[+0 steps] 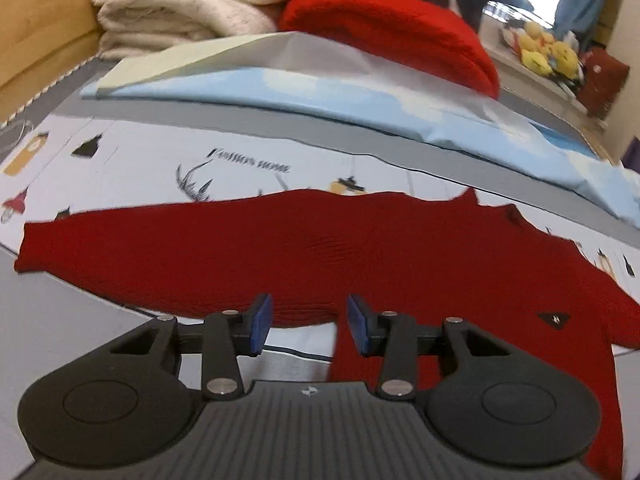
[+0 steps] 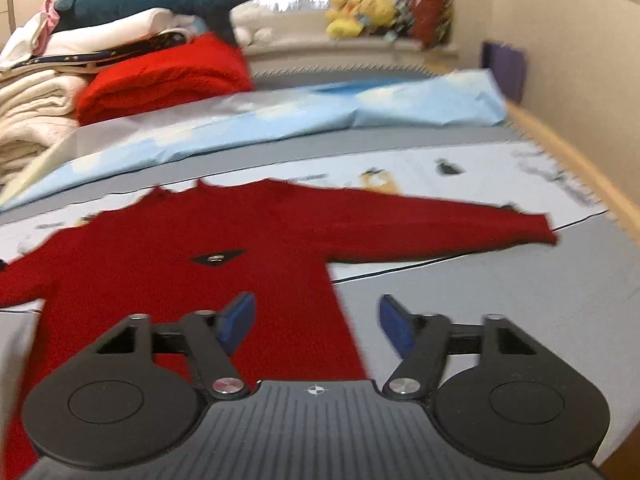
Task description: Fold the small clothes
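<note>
Gaping wide and gripping nothing, left gripper [image 1: 309, 325] hovering over the armpit of a dark red knit sweater [image 1: 312, 248]. Likewise spread apart and empty, right gripper [image 2: 316, 322] hanging above the sweater's [image 2: 192, 264] side edge. Lying flat, sleeves outstretched, on a printed bedsheet [image 2: 460, 168]; beyond, resting nearby, a light blue folded sheet [image 1: 280, 92].

A: Where is there room around the red sweater [image 2: 192, 264]?

B: Beside its hem, on the right-sleeve side, bare grey sheet [image 2: 500, 304] lies open to the wooden bed edge [image 2: 580, 168].

A: And beyond the sweater?

B: A light blue folded cover [image 2: 304, 120] crosses there, with a red blanket [image 2: 168, 76] and cream blankets [image 1: 180, 4] stacked behind.
</note>
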A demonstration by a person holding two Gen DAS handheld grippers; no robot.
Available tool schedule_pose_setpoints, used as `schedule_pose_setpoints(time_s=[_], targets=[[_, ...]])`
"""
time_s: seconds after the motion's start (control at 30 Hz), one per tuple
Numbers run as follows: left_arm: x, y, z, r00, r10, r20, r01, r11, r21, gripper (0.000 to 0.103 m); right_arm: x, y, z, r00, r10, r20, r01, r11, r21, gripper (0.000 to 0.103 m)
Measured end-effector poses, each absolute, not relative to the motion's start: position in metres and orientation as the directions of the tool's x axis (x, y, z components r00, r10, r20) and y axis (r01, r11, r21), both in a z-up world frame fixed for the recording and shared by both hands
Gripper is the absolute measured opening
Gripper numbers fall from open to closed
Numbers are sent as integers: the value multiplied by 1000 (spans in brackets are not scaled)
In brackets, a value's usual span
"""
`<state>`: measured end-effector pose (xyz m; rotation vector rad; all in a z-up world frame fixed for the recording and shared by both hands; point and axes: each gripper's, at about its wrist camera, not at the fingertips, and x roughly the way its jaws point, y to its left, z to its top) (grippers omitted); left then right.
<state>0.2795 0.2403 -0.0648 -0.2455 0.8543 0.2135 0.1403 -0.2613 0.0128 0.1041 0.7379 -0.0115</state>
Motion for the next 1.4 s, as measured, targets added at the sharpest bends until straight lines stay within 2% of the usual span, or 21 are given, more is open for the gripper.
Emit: schedule_pose_setpoints(time_s=[0.1,0.23,0.33,0.37,0.4,0.43,0.47,0.5,0.57,0.67,0.8,0.97,1.13,1.23,1.27,1.3,1.4], targets=[[281,257,-68,624,97,-776,-325,934,-145,45,166,-246,48,756,117,-644,2,983,181,56],[276,279,-75,601,96,-794,-378,909,-176,44,203,-219,94,812,261,-521,-119,950,290,54],[273,297,-79,589,112,-800,-418,890,-183,37,225,-197,94,804,387,-452,-270,914,301,54],[272,305,-82,584,119,-803,-436,880,-187,31,230,-193,85,791,416,-449,-302,903,305,53],[272,310,-85,580,122,-805,-450,872,-192,26,233,-190,72,779,433,-453,-318,896,310,47],[272,318,-89,577,126,-807,-466,862,-199,24,239,-186,56,755,424,-500,-304,902,306,41],[272,327,-94,568,133,-812,-487,850,-202,22,249,-179,40,709,383,-592,-256,922,291,29],[271,334,-98,558,144,-817,-507,838,-199,22,256,-175,29,674,375,-637,-235,926,297,24],[269,353,-106,535,168,-828,-556,808,-196,22,265,-168,14,617,441,-652,-268,896,354,21],[264,384,-121,501,181,-847,-651,723,-230,22,277,-154,16,624,420,-659,-316,907,279,21],[263,417,-137,498,161,-852,-732,605,-313,31,290,-158,19,638,374,-673,-323,923,207,24],[264,444,-145,500,173,-849,-787,500,-361,43,305,-185,5,599,335,-728,-232,942,242,32],[262,462,-155,470,173,-866,-840,390,-378,44,316,-206,-20,531,338,-777,-133,939,317,32],[261,468,-157,477,184,-860,-850,345,-398,36,319,-214,-30,503,362,-785,-86,924,372,34],[262,469,-156,480,189,-857,-851,339,-402,22,319,-216,-31,500,365,-785,-77,922,380,34],[263,468,-154,477,198,-857,-853,339,-396,18,319,-217,-32,500,365,-785,-70,921,384,35],[272,454,-137,455,288,-842,-859,393,-330,14,321,-215,-30,508,359,-783,-65,922,381,35]])
